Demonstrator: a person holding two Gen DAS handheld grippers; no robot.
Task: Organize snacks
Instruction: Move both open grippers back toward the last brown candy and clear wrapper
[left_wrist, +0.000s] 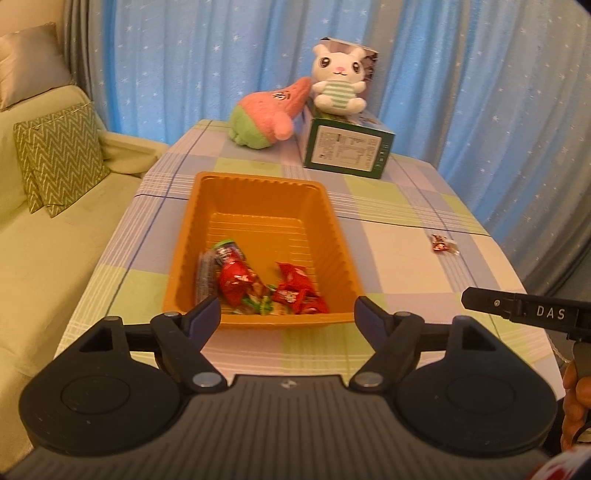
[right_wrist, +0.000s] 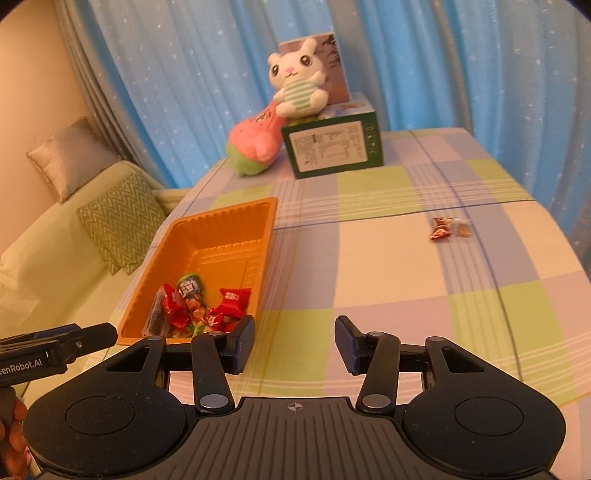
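Both grippers hang empty with jaws wide: the left gripper (left_wrist: 287, 314) at the near rim of the orange tray (left_wrist: 258, 192), where wrapped snacks (left_wrist: 258, 288) are gathered, the right gripper (right_wrist: 294, 343) facing the last stray red candy (right_wrist: 441, 228) lying farther off on the checked tablecloth (right_wrist: 388, 280).

Left wrist view looks straight over the orange tray (left_wrist: 266, 206); right wrist view faces the counter (right_wrist: 388, 266) beside it. Both share tray and plush toys (left_wrist: 338, 79).

Orange tray (left_wrist: 334, 218) w/ red snacks (left_wrist: 295, 291), stray candy (left_wrist: 441, 244) right
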